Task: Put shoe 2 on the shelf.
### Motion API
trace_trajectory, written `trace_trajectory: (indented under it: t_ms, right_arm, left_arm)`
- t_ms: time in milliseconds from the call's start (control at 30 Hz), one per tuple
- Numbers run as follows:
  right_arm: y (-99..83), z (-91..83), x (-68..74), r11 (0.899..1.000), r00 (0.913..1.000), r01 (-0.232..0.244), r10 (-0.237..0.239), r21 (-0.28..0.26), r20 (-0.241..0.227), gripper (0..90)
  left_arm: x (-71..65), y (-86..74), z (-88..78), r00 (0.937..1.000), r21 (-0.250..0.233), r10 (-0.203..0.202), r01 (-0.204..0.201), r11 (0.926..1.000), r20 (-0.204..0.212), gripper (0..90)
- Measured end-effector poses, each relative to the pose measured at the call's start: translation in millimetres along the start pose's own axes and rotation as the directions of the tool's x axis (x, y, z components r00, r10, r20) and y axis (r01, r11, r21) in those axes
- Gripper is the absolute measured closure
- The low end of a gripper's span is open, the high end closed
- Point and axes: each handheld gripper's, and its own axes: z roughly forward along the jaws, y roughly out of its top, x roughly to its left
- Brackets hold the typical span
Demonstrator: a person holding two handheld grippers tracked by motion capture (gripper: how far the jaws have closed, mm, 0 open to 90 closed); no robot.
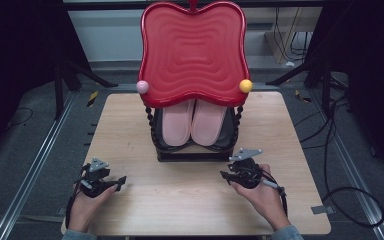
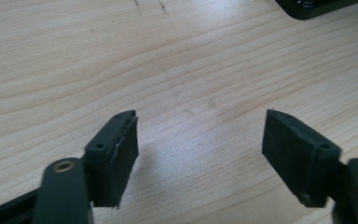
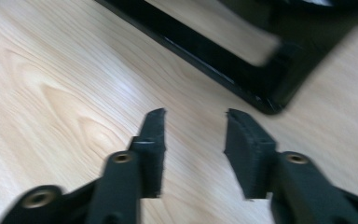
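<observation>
Both grippers, left and right, agape and empty, pink slippers beyond on black stand.

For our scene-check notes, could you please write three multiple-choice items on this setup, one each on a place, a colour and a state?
1. Where do the pink slippers lie?
A. on the rack's lower shelf, under the red tray
B. on the floor
C. in a hand

2. What colour is the ball at the tray's right corner?
A. green
B. yellow
C. blue

3. How does the left gripper stand?
A. shut on a slipper
B. shut on nothing
C. open over bare table

Answers: 1 A, they show beneath the tray; 2 B, plainly yellow; 3 C, only wood shows between its jaws.
</observation>
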Motion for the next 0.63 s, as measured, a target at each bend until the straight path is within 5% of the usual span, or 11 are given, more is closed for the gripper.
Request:
trace_trajectory:
  t_ms: [133,267,400,633]
  right_arm:
    - [-21.3,-1.2,-18.3,0.999,0.9986,-0.040,0.040,-0.017,0.035,39.5]
    - [-39.0,-2.6,-41.4,0.994,0.9877,-0.088,0.095,-0.065,0.124,19.7]
    - [-49.4,-0.8,-63.8,0.986,0.9629,-0.135,0.154,-0.100,0.221,12.0]
    - [-65.1,9.4,-87.7,0.970,0.9231,-0.226,0.241,-0.085,0.300,12.7]
  left_arm:
    - [1.9,-1.4,3.7,0.9999,-0.012,-0.012,0.012,0.9998,-0.002,18.1]
    - [4.9,-4.1,8.5,0.9994,-0.009,-0.032,0.032,0.9995,-0.009,11.8]
    - [6.9,-6.8,12.6,0.9988,0.001,-0.047,0.047,0.9989,-0.012,7.3]
    - [10.3,-10.3,16.8,0.9981,0.004,-0.056,0.056,0.9984,-0.027,5.1]
